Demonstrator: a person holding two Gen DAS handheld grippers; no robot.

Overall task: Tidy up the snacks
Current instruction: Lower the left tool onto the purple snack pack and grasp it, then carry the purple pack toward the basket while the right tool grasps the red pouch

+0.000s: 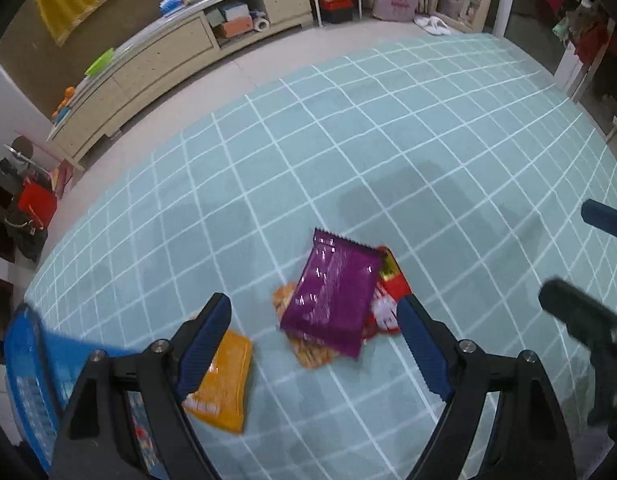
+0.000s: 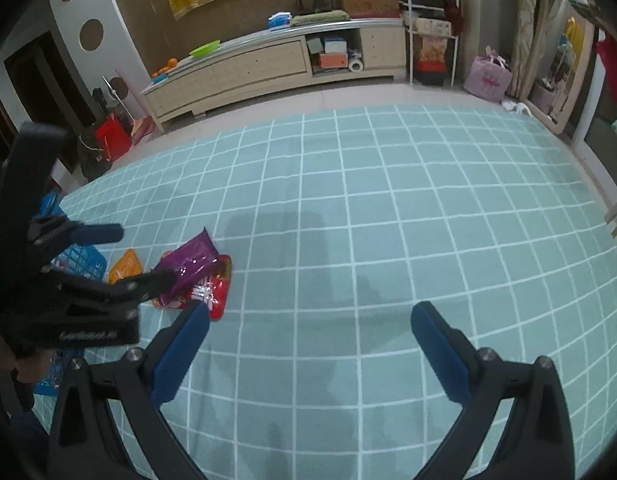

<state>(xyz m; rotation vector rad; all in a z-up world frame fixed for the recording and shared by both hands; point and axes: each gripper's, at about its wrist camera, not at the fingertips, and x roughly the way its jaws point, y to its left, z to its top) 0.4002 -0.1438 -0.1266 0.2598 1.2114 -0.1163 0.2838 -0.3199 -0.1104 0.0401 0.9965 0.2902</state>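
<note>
A purple snack bag (image 1: 334, 294) lies on top of a red packet (image 1: 388, 300) and an orange-patterned packet (image 1: 308, 350) on the teal checked rug. An orange bag (image 1: 224, 384) lies to their left, partly under my left finger. My left gripper (image 1: 314, 308) hangs open above the pile with nothing between its fingers. In the right wrist view the same pile, purple bag (image 2: 190, 266) uppermost, sits at the left. My right gripper (image 2: 308, 320) is open over bare rug, right of the pile. The left gripper (image 2: 144, 256) shows there over the snacks.
A blue plastic basket (image 1: 26, 384) stands at the far left, also visible in the right wrist view (image 2: 80, 262). A long beige cabinet (image 2: 268, 64) lines the far wall. Bags and a rack stand at the rug's far edge. The teal rug (image 2: 388, 220) stretches wide to the right.
</note>
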